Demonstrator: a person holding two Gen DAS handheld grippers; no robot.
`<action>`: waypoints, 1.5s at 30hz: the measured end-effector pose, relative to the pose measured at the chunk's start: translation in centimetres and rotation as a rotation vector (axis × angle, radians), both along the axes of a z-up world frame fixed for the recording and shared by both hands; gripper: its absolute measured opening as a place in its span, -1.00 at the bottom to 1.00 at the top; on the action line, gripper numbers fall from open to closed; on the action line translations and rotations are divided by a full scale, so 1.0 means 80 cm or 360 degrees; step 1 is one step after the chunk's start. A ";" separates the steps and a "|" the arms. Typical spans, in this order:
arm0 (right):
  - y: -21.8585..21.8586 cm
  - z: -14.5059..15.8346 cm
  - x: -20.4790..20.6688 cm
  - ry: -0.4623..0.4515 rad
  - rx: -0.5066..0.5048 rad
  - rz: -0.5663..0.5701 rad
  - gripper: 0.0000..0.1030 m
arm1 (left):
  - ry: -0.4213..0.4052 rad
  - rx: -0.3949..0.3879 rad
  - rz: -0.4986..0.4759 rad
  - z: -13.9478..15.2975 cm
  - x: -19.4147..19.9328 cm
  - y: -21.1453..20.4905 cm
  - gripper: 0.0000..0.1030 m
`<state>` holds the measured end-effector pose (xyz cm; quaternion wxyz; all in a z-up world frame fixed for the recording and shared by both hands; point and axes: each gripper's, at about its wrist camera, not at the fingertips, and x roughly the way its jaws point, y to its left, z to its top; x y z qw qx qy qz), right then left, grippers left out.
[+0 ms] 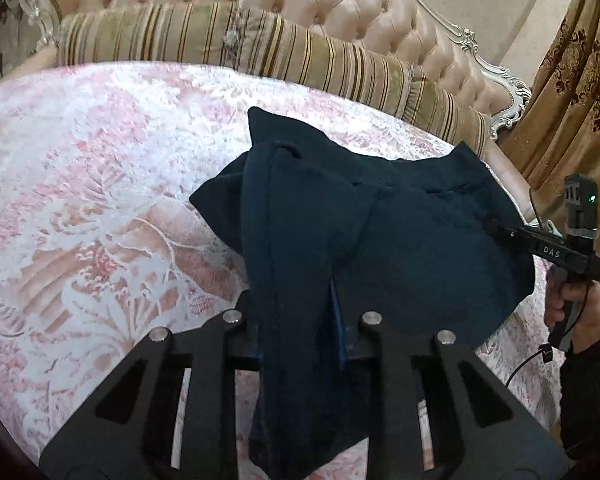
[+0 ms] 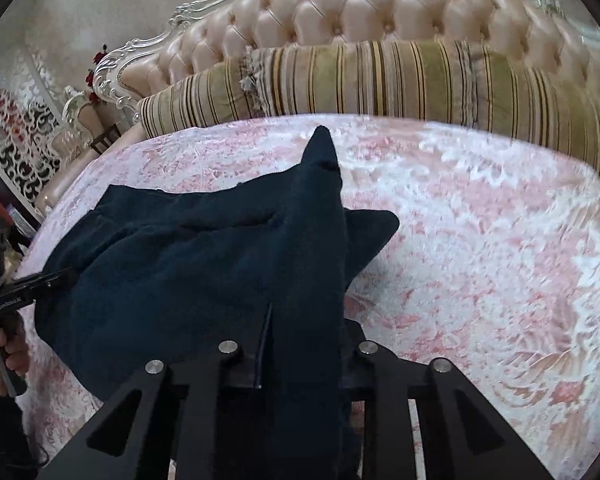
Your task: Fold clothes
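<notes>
Jaws pinch navy garment (image 1: 400, 240), striped bolster (image 1: 260, 52) behind

Soft, even indoor light falls everywhere; the tufted pink leather headboard (image 2: 380, 12) shines with glare. Fisheye bending and dark corners surround it; the edges are slightly blurred.

Right gripper (image 2: 300, 344) clamped on dark navy garment (image 2: 204, 264), left gripper (image 2: 66, 276) gripping its left edge, pink floral bedspread (image 2: 480, 260) beneath, striped bolster (image 2: 380, 76) far
</notes>
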<state>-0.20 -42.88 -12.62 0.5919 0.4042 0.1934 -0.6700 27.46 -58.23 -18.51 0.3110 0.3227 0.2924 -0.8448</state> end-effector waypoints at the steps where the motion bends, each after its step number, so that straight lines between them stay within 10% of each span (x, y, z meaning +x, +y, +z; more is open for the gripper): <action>1: 0.001 0.004 0.004 0.0007 -0.0007 0.0007 -0.56 | -0.0013 -0.0044 0.0015 0.008 0.000 0.008 -0.49; 10: 0.011 0.042 0.042 0.0074 -0.0070 0.0069 -0.57 | -0.0146 -0.0338 0.0170 0.058 0.011 0.073 -0.49; 24: 0.004 0.102 0.119 0.0143 -0.0126 0.0189 -0.57 | -0.0107 -0.0420 0.0346 0.100 0.103 0.117 -0.49; 45: -0.463 0.136 0.522 0.0320 -0.0124 0.0843 -0.57 | -0.0036 -0.0256 0.1046 0.134 0.452 -0.226 -0.50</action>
